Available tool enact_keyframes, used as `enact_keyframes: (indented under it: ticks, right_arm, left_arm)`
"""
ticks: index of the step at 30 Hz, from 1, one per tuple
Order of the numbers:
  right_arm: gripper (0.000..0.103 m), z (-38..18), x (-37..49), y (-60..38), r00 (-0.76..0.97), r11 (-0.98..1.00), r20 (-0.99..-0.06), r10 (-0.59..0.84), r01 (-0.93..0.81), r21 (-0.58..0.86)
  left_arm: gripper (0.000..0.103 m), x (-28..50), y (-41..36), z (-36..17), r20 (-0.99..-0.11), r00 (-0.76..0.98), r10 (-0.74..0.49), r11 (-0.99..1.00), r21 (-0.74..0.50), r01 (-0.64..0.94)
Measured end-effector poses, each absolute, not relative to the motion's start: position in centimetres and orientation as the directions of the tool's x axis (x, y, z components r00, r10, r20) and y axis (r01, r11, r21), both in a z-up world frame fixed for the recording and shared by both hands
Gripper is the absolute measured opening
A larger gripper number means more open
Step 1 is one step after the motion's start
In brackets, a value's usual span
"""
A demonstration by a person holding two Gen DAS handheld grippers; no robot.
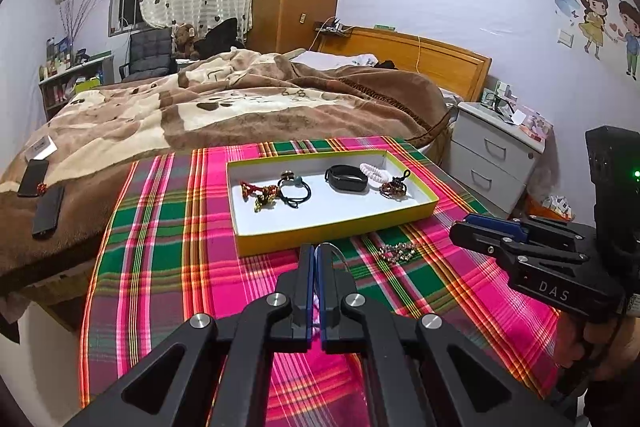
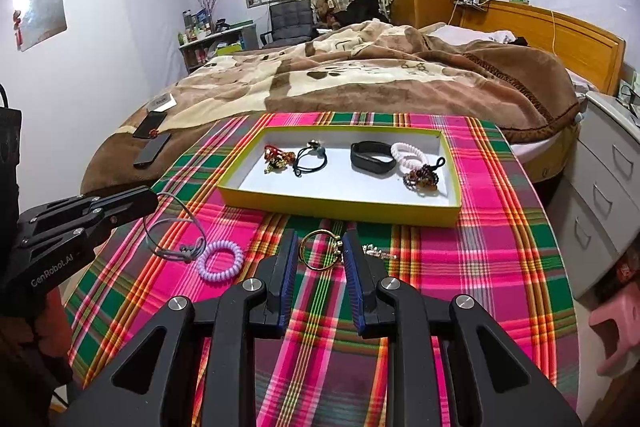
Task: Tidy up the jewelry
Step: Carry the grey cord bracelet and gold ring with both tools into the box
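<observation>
Five pieces sit in the yellow tray (image 2: 340, 211) already. Left claw (image 2: 154, 201) is clamped on a thin grey cord loop (image 2: 172, 227), right claw (image 2: 320, 247) grips a gold ring (image 2: 316, 255). Purple coil hair tie (image 2: 220, 261) and beaded chain (image 1: 396, 251) wait on the counter (image 2: 500, 247)

Cloth (image 2: 500, 247): woven plaid, matt. Box (image 2: 340, 207): card, yellow walls, plain white matt floor. Band (image 2: 370, 157): black, smooth, rubbery look. Gold ring (image 2: 318, 255): shiny metal. Lilac coil (image 2: 220, 261): glossy plastic. Blanket (image 1: 240, 107): plush fleece. Headboard (image 1: 420, 57): varnished wood. Left gripper (image 1: 315, 255), right gripper (image 2: 320, 247): matt black plastic, bright metal pins.
</observation>
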State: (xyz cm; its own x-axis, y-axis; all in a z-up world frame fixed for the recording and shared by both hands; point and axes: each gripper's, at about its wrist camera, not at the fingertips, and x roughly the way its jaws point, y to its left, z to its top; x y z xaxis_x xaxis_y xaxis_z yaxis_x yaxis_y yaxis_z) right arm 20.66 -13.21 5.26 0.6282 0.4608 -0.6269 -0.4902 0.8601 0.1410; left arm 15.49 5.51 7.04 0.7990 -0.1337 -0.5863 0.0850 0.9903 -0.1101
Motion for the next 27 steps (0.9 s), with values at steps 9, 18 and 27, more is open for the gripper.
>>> enact_keyframes:
  ticks: [9, 18, 27]
  right_arm:
    - [0.024, 5.4, 22.8, -12.8, 0.631, 0.864, -0.629, 0.455, -0.484, 0.139]
    - [0.024, 5.1, 25.8, -12.7, 0.636, 0.873, -0.635, 0.439, -0.47, 0.132]
    - [0.024, 4.0, 29.0, -11.8, 0.634, 0.881, -0.652, 0.416, -0.459, 0.116]
  left_arm:
    - [0.001, 18.2, 6.3, 8.1, -0.568, 0.812, -0.13, 0.991, -0.098, 0.09]
    - [0.001, 21.7, 7.5, 8.3, -0.571, 0.812, -0.125, 0.992, -0.101, 0.082]
    - [0.001, 25.4, 8.1, 6.6, -0.594, 0.797, -0.106, 0.994, -0.087, 0.067]
